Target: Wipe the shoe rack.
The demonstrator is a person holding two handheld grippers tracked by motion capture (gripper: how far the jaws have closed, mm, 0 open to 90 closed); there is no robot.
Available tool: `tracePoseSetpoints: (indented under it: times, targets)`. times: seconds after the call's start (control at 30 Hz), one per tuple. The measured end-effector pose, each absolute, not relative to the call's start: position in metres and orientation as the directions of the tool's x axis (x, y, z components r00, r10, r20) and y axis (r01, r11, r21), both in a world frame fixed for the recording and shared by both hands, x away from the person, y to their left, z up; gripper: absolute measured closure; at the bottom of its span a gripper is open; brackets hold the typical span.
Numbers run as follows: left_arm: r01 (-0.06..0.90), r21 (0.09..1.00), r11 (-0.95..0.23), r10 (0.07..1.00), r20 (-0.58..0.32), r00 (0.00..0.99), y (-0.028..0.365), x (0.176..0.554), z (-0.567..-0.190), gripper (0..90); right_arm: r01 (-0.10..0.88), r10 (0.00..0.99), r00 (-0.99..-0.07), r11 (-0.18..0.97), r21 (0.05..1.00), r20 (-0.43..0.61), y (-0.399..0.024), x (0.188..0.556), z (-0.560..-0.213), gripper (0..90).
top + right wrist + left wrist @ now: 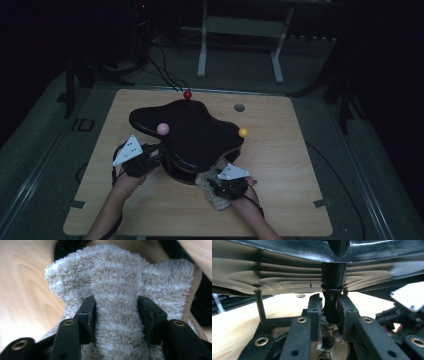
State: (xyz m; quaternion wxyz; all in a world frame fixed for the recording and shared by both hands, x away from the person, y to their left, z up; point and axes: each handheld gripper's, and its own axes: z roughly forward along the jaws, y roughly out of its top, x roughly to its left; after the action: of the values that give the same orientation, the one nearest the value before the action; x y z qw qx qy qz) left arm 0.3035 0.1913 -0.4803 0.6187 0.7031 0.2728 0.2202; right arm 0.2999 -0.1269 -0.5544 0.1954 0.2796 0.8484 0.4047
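Pale wooden tabletop [280, 200], on which a glossy black, wavy-edged tray-like stand [195, 135] is set near the middle; three small balls are borne on it: red [187, 94] at the far edge, pink [163, 129] at the left, yellow [243, 132] at the right. From the left gripper view its ribbed underside [287, 280] is seen raised off the table on thin posts.

Beige fluffy terry cloth [214, 192], bunched on the table against the near edge of the stand, partly under the right hand.

Left gripper [150, 156], held at the stand's left side. Its jaws are pinched on a black turned post [331, 307] beneath the top, so that the stand is steadied.

Right gripper [116, 315], laid over the cloth. A ridge of pile is gathered between its jaws and appears to be clamped; the pads are sunk into the nap.

The step in hand is judged to be wiping of the stand, with one hand bracing and the other working the cloth. For the next move, the grip on the cloth should be kept firm, the cloth carried up onto or along the black surface, and the balls avoided.
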Motion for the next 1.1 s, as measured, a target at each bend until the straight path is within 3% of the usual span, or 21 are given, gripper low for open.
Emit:
tracePoseSetpoints:
  times: [0.17,0.3,0.43,0.63,0.8,1.1]
  targets:
    - [0.109,0.991,-0.079,0.652,-0.031,0.757,0.191,0.304,-0.481,74.0,0.427,0.714,-0.699,0.446,0.787,-0.026,-0.163,0.317,-0.555,65.0]
    - [0.11,0.991,-0.078,0.653,-0.033,0.757,0.191,0.304,-0.481,74.0,0.428,0.74,-0.67,0.443,0.788,-0.052,-0.17,0.322,-0.546,68.1]
    - [0.106,0.991,-0.084,0.655,-0.025,0.755,0.191,0.304,-0.481,73.9,0.405,0.778,-0.625,0.39,0.827,-0.061,-0.173,0.332,-0.532,66.7]
    - [0.101,0.99,-0.096,0.657,-0.013,0.754,0.19,0.303,-0.48,73.9,0.477,0.822,-0.568,0.348,0.807,-0.019,-0.168,0.354,-0.545,52.9]
    - [0.105,0.99,-0.09,0.654,-0.021,0.756,0.19,0.304,-0.481,73.9,0.521,0.821,-0.565,0.282,0.806,0.077,-0.167,0.354,-0.553,52.6]
    - [0.111,0.991,-0.073,0.655,-0.037,0.755,0.19,0.304,-0.482,73.9,0.493,0.787,-0.612,0.308,0.814,0.073,-0.15,0.329,-0.554,53.1]
